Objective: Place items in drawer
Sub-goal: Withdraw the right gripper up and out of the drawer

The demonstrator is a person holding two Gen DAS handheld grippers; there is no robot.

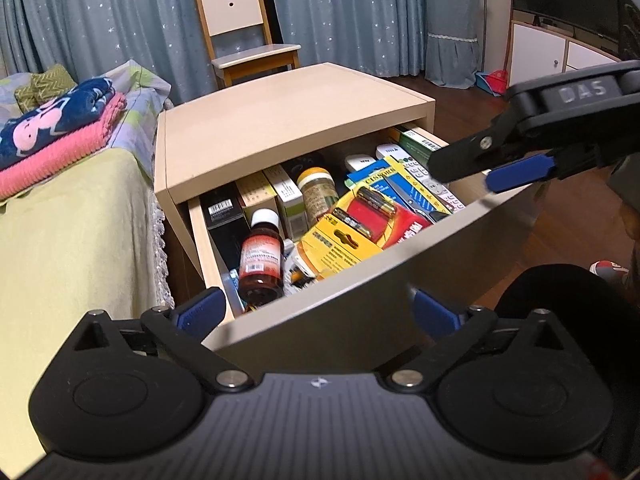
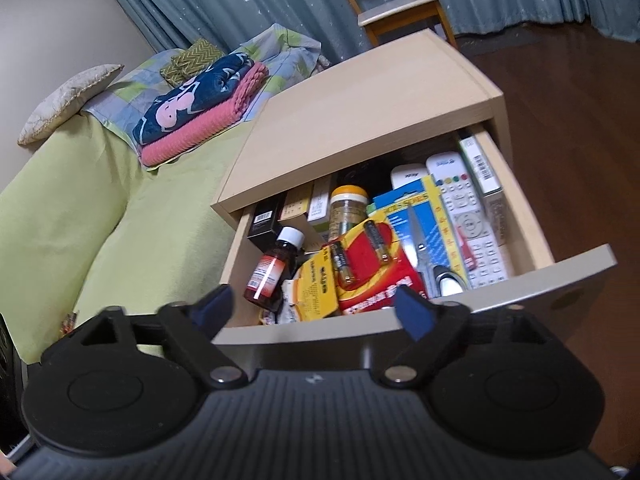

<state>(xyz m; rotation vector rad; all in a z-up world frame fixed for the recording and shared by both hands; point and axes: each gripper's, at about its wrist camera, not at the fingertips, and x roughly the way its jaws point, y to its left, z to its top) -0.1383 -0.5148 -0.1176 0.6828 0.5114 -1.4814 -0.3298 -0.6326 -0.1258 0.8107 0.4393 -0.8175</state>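
Observation:
The bedside cabinet's drawer (image 1: 400, 280) (image 2: 520, 284) is pulled out and crowded with things. Among them are a red syrup bottle (image 1: 262, 260) (image 2: 276, 268), a red and yellow battery pack (image 1: 372, 216) (image 2: 368, 264), a scissors pack (image 1: 400, 188) (image 2: 424, 232), a yellow-lidded jar (image 1: 318, 192) (image 2: 347, 210), a white remote (image 2: 468, 216) and several boxes. My left gripper (image 1: 318, 312) is open and empty, low in front of the drawer's front panel. My right gripper (image 2: 314, 312) is open and empty above the front edge. One of its blue pads (image 1: 520, 171) shows over the drawer's right corner.
A bed with a green cover (image 1: 72, 240) and folded blankets (image 1: 60, 128) lies left of the cabinet. The cabinet top (image 1: 280, 108) is bare. A wooden chair (image 1: 244, 32) and curtains stand behind. A white TV cabinet (image 1: 560, 52), wood floor and a person's shoe (image 1: 612, 270) are to the right.

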